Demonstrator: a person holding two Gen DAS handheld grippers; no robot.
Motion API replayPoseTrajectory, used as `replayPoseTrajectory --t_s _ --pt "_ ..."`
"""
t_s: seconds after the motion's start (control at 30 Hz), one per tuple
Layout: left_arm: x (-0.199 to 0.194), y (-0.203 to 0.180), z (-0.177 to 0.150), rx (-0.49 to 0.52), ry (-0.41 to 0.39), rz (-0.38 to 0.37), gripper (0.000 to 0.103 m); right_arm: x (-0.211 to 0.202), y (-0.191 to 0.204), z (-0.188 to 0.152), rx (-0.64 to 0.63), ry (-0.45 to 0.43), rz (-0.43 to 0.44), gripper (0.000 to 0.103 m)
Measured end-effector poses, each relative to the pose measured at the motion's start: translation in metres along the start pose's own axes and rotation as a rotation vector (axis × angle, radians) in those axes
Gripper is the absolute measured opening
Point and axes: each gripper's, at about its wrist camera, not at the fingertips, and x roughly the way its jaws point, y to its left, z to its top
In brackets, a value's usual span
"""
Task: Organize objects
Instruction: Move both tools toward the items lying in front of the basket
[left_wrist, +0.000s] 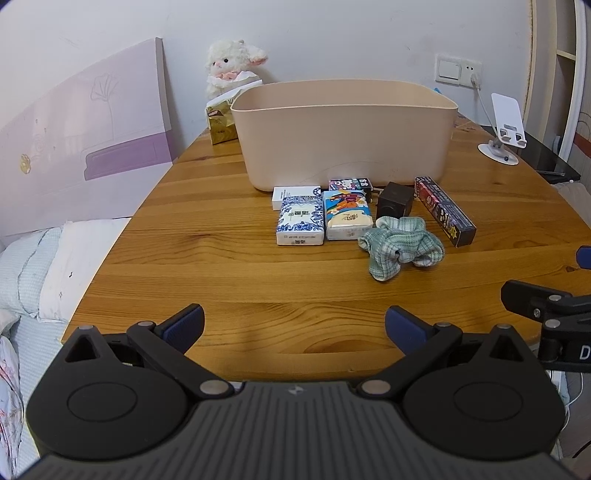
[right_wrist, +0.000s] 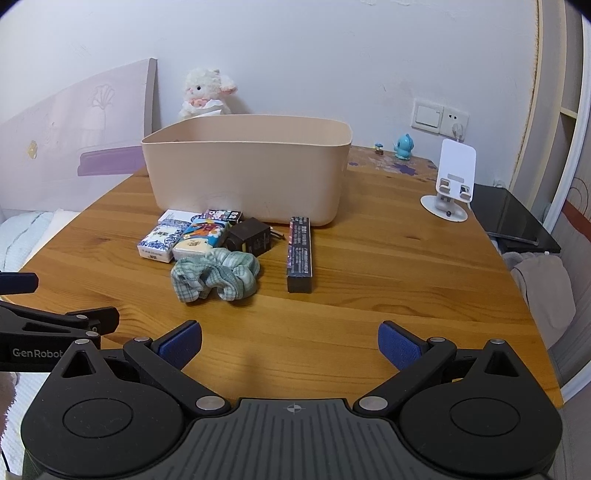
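Both jaws spread wide, gripping nothing: left gripper (left_wrist: 294, 325) and right gripper (right_wrist: 290, 341) hover at the table's (left_wrist: 184, 258) near edge. Packets, scrunchie (left_wrist: 400, 245), long box (right_wrist: 300, 254) sit clustered just before the beige bin (left_wrist: 345, 136), likely staged for loading.

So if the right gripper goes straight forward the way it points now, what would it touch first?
Probably the long dark box, or it may pass just left of it and reach the beige bin. The right gripper is open over bare table; the green scrunchie lies further left. Depth is unclear.
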Motion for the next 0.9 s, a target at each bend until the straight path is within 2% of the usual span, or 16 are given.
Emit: replayPoseTrajectory --t_s 0.5,0.9 --pt "0.011 0.017 0.006 -0.021 -0.002 0.003 0.103 0.018 0.006 0.008 -0.043 0.01 0.016 0.103" --pt "0.045 0.041 0.023 -0.058 0.024 0.029 0.103 0.061 0.032 0.03 -0.126 0.043 0.082 0.103"
